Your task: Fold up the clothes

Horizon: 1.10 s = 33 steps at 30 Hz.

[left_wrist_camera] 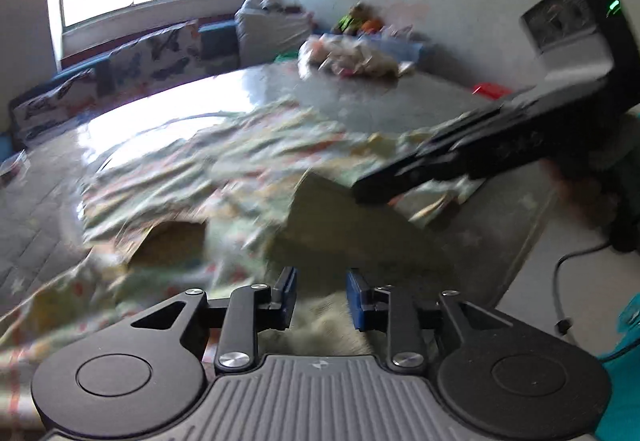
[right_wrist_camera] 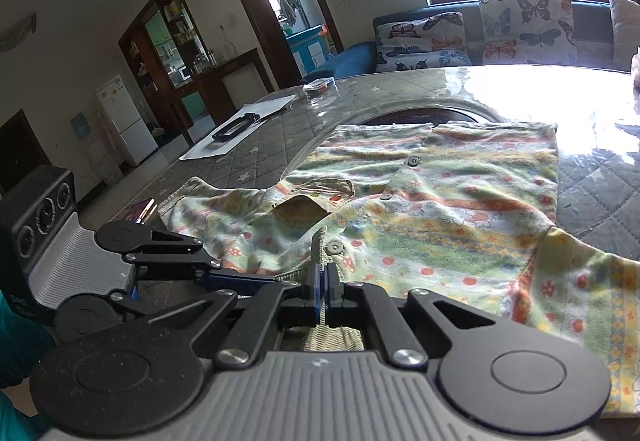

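From here I see the shirt [right_wrist_camera: 432,209] spread on the quilted table [right_wrist_camera: 256,165], collar end toward me, hem toward the sofa [right_wrist_camera: 472,37]; a black tool [right_wrist_camera: 236,127] lies on white paper [right_wrist_camera: 240,129] at the far left of the table, well apart from the cloth, and a small clear box [right_wrist_camera: 320,85] sits near the far edge; in the left view a heap of toys [left_wrist_camera: 352,57] occupies the far corner. The shirt is soft, crumpled cotton, striped and flowered, with dark round buttons and a ribbed collar; the table cover is grey, stitched in diamonds, under a glossy sheet that glares by the window. My right gripper [right_wrist_camera: 322,293] is clamped tight on the collar; my left gripper [left_wrist_camera: 320,299] stands partly open above the cloth, pads clear of it, just beside the right. The table beyond the hem and to the right lies bare.
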### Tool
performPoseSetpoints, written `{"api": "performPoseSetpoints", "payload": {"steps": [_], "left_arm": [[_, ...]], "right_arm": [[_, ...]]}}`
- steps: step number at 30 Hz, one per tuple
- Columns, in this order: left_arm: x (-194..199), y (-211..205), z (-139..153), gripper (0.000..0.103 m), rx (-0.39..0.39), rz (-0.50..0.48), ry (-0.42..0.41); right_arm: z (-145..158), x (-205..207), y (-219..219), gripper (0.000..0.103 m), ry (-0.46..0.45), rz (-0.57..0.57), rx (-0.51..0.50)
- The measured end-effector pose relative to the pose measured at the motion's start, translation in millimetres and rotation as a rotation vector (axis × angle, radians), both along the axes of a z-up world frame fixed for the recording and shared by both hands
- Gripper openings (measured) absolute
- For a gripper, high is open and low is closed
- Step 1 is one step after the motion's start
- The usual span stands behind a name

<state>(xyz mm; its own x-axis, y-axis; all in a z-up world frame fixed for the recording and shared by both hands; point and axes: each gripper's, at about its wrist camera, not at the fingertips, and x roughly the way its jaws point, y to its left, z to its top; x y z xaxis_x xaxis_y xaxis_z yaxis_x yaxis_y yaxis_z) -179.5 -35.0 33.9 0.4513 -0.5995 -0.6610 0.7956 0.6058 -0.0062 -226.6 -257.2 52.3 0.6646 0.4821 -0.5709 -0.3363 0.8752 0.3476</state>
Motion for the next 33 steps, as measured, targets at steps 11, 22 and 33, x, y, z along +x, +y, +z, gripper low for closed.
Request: {"api": "performPoseSetpoints", "payload": {"steps": [11, 22, 33], "left_arm": [[-10.7, -8.6, -10.2, 0.045, -0.042, -0.085, 0.055], [-2.0, 61.6, 23.3, 0.055, -0.086, 0.034, 0.007], [44.7, 42.1, 40.2, 0.053, -0.121, 0.113, -0.050]], "right_arm": [[-2.9, 1.0, 18.9, 0.001, 0.001, 0.071, -0.048], [-12.6, 6.3, 34.0, 0.008, 0.050, 0.163, -0.013], [-33.9, 19.3, 40.0, 0.010, 0.060, 0.118, -0.117]]}}
